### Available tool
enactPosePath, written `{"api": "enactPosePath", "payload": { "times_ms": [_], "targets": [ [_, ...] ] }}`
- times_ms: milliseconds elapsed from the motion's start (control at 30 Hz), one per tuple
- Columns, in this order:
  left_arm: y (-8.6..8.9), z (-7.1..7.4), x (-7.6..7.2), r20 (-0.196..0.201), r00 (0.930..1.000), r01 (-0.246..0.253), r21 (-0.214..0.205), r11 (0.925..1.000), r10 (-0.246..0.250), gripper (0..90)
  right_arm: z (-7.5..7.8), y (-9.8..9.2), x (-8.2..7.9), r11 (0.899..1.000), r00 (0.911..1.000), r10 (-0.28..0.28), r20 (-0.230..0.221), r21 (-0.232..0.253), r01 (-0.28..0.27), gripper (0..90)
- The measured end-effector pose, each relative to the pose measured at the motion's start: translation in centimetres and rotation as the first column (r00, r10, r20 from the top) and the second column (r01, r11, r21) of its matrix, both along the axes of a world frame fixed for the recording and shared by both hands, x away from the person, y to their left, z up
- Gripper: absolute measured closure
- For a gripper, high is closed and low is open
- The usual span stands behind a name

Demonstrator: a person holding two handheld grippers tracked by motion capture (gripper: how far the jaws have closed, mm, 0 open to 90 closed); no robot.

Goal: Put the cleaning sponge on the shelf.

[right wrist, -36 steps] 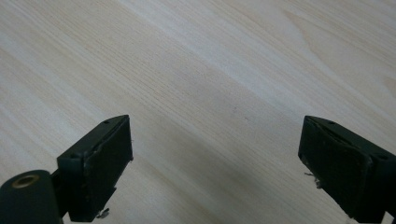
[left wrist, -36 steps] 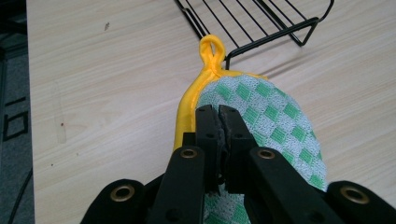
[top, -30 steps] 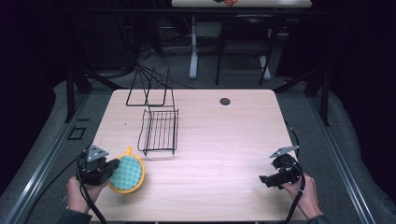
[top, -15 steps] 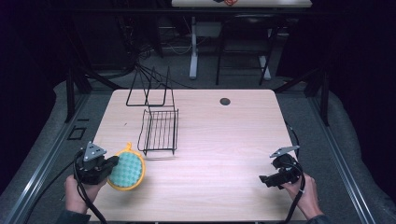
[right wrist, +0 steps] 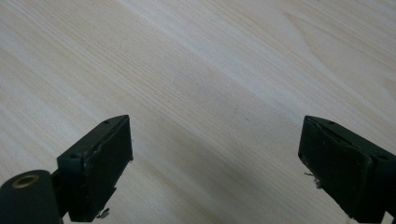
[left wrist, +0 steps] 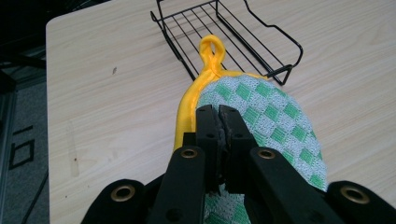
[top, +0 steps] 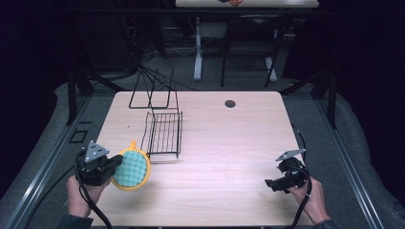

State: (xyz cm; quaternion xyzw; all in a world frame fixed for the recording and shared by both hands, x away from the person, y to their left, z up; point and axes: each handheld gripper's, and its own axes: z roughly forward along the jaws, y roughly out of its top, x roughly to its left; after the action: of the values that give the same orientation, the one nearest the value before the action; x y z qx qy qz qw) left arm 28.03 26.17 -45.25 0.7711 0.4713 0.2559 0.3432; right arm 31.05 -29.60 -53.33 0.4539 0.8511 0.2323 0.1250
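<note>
Pale wood-grain table [top: 229,143] in a dark room, with desk legs and cables behind its far edge. Your left gripper [left wrist: 219,116], near the front left corner, has its jaws pressed together on the pot holder [top: 131,168], a round quilted pad in green check with a yellow binding. The pinch falls just inside the binding, so the pad stands out beyond the jaws with its green face turned toward the camera above, rather than lying flat on the wood; held by the rim in this way, the soft pad probably droops little and can be steered edge-first. Its yellow hanging loop [left wrist: 211,49] points away from the gripper toward the wire rack [top: 165,133], a black tray of parallel rods lying just beyond the pad toward the middle of the table, not touching it as far as the views show. That heading suggests the rack is where the pad is meant to go. A second black wire frame [top: 152,90] stands upright behind the rack, close to the far edge, and a small dark round spot [top: 230,103] marks the table farther right. Your right gripper [top: 282,181] rests near the front right corner, well apart from all of this, jaws spread wide over bare wood and holding nothing, seemingly kept clear of the work.
</note>
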Motion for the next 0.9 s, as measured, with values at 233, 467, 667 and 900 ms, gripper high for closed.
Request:
{"api": "enactPosePath", "payload": {
  "times_ms": [233,467,667,900],
  "targets": [
    [-0.5,0.4,0.6,0.013,0.9999,0.01,-0.016,0.9998,-0.009,87.6,0.1,0.1,0.0,1.0,1.0,0.005,-0.003,0.001,-0.005,9.6],
    [-0.7,0.7,1.4,0.027,0.9996,0.006,-0.024,0.9997,-0.005,87.7,-0.1,0.1,0.1,1.0,0.9999,0.008,-0.008,-0.001,-0.008,9.6],
    [-0.9,0.6,2.4,0.034,0.9994,0.001,-0.037,0.9993,0.0,87.7,0.0,0.1,0.0,1.0,1.0,0.002,-0.001,0.004,-0.002,9.6],
    [-1.2,0.6,3.8,0.052,0.9986,-0.003,-0.048,0.9989,0.005,87.6,0.0,0.1,0.1,1.0,1.0,0.008,-0.006,0.002,-0.008,9.7]
  ]
}}
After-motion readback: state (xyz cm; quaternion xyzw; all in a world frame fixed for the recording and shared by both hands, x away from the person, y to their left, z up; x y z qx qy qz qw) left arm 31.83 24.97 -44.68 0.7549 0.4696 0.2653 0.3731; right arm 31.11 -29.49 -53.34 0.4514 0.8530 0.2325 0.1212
